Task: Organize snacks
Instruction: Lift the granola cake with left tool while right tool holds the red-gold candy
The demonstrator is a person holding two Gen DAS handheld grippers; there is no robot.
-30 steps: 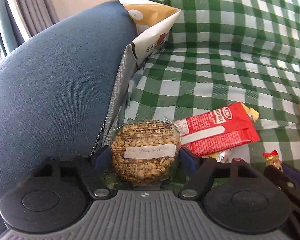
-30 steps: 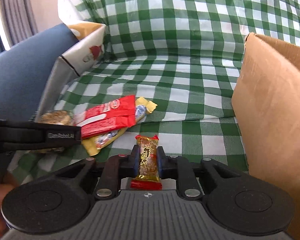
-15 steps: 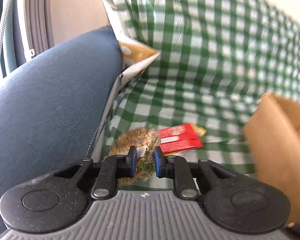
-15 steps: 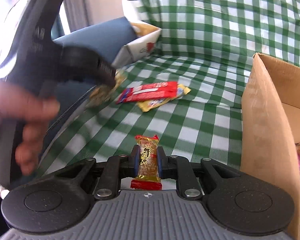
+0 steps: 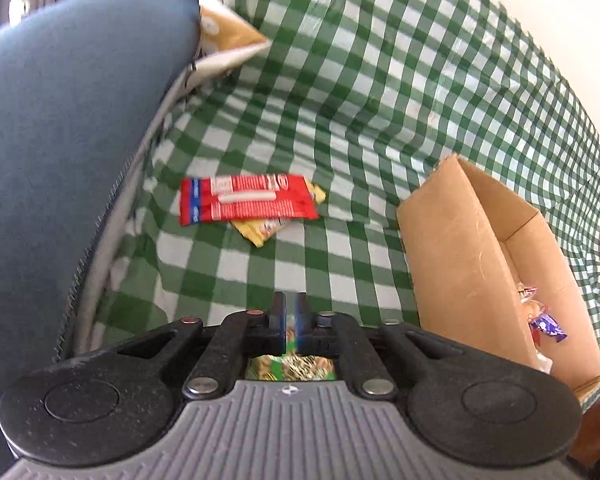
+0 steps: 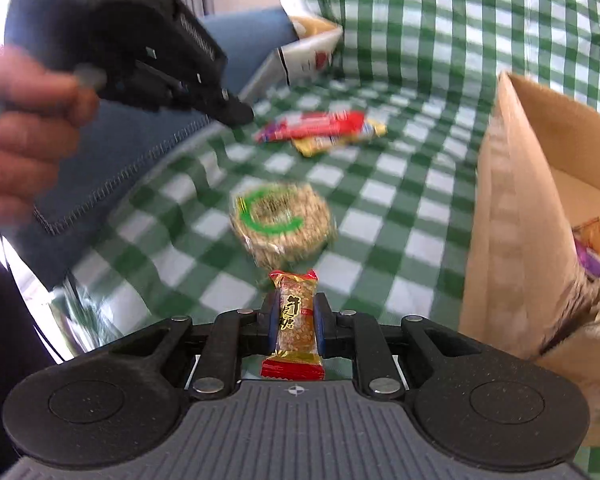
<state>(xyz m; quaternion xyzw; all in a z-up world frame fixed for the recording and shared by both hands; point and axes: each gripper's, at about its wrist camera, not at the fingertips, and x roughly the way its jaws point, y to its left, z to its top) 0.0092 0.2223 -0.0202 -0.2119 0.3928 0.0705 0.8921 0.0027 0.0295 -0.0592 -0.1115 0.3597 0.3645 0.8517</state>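
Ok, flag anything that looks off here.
The round peanut snack sits loose over the checked cloth, blurred, below the left hand-held gripper, whose jaws are closing on nothing. It looks like a missed or slipped grasp.

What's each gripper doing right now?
Left gripper: jaws closing, almost shut; peanut pack shows just under it, grip cannot be told.
Right gripper: closed on a candy bar.
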